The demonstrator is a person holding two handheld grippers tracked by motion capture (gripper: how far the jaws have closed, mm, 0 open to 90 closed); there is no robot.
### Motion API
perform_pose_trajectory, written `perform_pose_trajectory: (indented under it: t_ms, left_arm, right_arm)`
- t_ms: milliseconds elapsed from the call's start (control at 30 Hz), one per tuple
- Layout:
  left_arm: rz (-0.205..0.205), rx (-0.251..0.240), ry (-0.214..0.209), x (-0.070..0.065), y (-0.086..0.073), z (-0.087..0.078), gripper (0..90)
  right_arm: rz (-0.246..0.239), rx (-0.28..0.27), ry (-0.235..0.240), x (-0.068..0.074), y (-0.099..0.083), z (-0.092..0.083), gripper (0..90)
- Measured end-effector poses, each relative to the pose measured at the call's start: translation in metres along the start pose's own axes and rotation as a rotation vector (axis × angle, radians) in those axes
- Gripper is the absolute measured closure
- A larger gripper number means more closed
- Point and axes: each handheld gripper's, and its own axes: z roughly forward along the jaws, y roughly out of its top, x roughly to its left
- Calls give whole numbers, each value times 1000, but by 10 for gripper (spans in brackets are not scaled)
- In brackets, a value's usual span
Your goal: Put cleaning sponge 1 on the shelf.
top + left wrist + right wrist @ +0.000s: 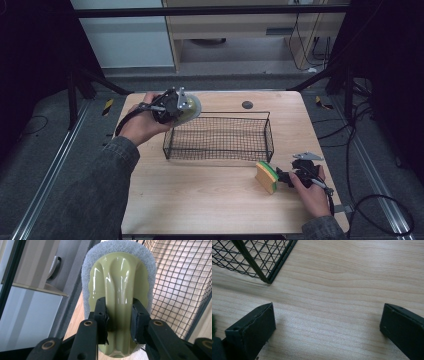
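Left gripper view: scrubber (pixel 120 290) between jaws

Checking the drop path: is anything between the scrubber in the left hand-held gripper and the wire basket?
Nothing visible. The left hand-held gripper holds the scrubber by its handle beside the basket's left end, and the basket looks empty. The sponge lies outside, near its right corner.

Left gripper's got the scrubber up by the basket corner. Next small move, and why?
Probably carry it a little further over the wire basket and lower before releasing. The left gripper is shut on the scrubber by its glossy handle ridge, held above the basket's near-left corner, not yet clearly inside the rim. The right gripper is open over bare table, beside the sponge, so nothing blocks the drop.
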Motion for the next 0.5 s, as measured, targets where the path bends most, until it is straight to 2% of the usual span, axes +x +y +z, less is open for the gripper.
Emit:
perform_pose_trajectory:
  t_ms: [200,500]
  left_arm:
    - [-14,-17,-19,0,5,12,705]
    - [22,-10,-37,-3,14,22,705]
  right_arm:
    - [0,0,0,0,0,0,4]
    - [0,0,0,0,0,0,4]
